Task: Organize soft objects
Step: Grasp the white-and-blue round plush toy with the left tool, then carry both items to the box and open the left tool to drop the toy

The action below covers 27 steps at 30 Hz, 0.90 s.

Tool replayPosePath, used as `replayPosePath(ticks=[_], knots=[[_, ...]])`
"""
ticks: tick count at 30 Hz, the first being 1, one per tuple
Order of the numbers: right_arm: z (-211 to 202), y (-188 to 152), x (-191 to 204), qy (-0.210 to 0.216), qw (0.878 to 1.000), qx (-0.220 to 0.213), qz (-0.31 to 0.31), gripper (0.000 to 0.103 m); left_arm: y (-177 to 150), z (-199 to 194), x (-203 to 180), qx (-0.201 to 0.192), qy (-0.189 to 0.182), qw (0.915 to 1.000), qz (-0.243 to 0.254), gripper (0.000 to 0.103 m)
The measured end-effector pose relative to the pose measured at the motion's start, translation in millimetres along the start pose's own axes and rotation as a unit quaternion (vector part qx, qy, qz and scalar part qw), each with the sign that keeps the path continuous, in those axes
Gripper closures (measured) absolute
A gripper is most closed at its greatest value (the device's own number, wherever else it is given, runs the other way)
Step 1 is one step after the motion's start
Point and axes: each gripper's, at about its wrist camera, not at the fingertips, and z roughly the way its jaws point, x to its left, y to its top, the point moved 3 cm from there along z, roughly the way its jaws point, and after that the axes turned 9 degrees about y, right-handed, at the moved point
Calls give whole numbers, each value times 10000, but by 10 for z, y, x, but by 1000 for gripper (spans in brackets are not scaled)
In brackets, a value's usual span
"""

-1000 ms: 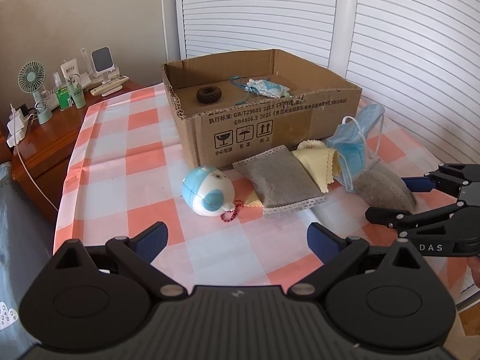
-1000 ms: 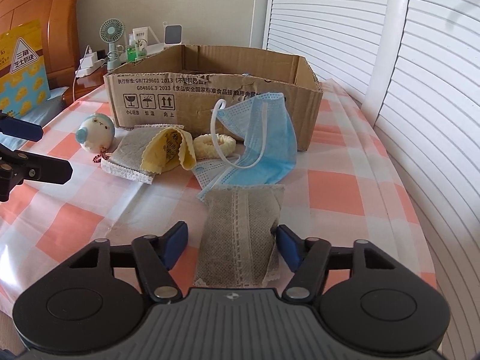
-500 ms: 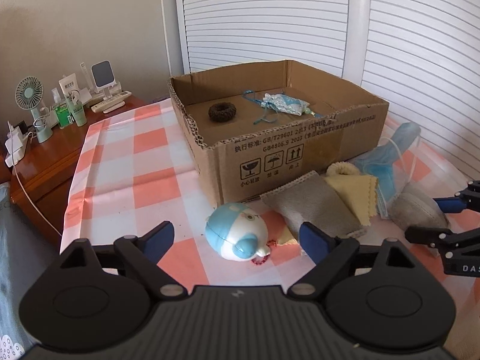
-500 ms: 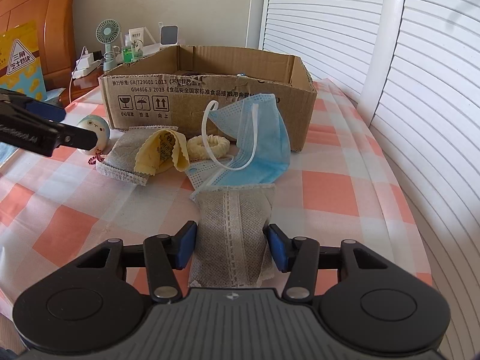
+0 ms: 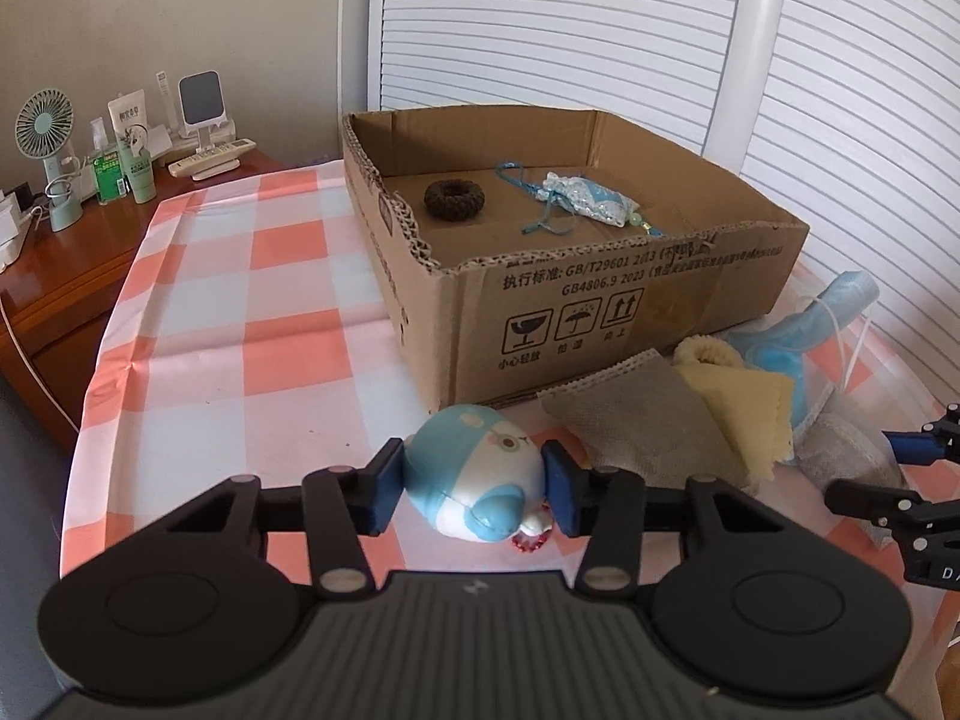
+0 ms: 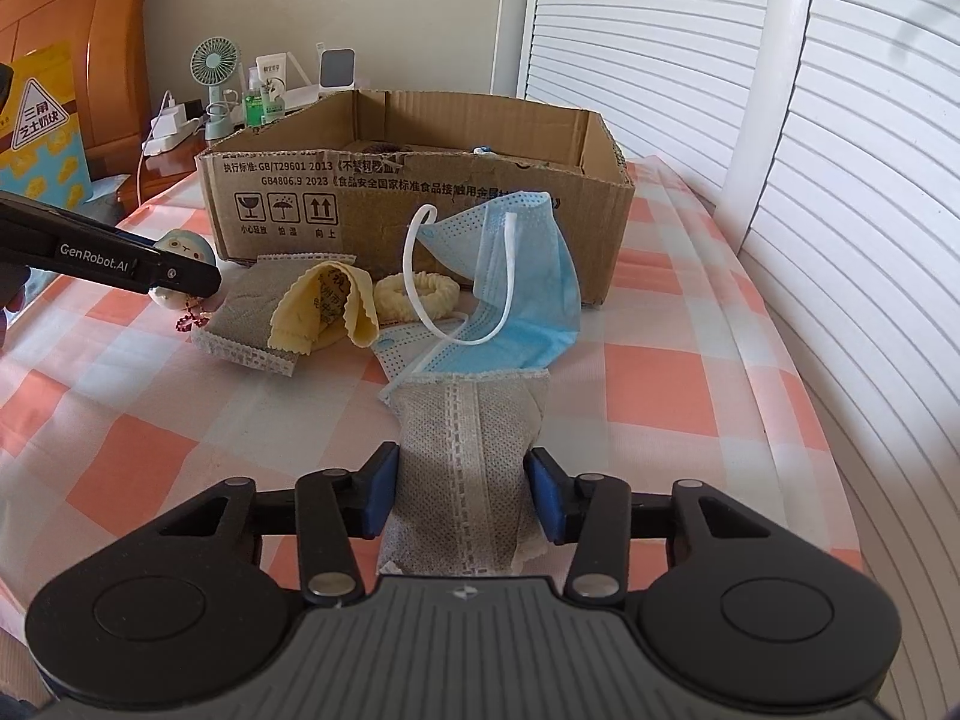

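Note:
My left gripper [image 5: 474, 489] is shut on a round blue and white plush toy [image 5: 477, 477] on the checked cloth, in front of the cardboard box [image 5: 600, 300]. My right gripper [image 6: 462, 495] is shut on a grey mesh pouch [image 6: 471, 468] lying on the table. In front of the box lie a blue face mask [image 6: 522, 282], a cream scrunchie [image 6: 420, 294], a yellow cloth [image 6: 327, 309] and a second grey pouch [image 6: 252, 318]. Inside the box are a brown scrunchie [image 5: 454, 198] and a light blue sachet [image 5: 585, 198].
A wooden nightstand [image 5: 54, 276] at the left holds a small fan [image 5: 45, 150], bottles and a phone stand. White louvred shutters [image 6: 840, 120] stand behind and to the right. The table's right edge runs close to the shutters.
My left gripper moved forward and closed on the plush toy. My right gripper narrowed from open around the grey pouch to gripping it.

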Motion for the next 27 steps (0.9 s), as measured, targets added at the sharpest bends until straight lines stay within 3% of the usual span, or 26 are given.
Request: replayPosePath(ticks=[11,19,27], knots=[[-168,3,-19,155,9999,1,-55,66,29,-305,-61,-61,-85,9996,260,56],[-343,14,-63,362,9993,-37,-71,67,108,-531,-46,80,-558,9982,186,56],[-494,56,-146,495,9987,-126,5,67,257,-710,-50,83,-805,9967,102,56]])
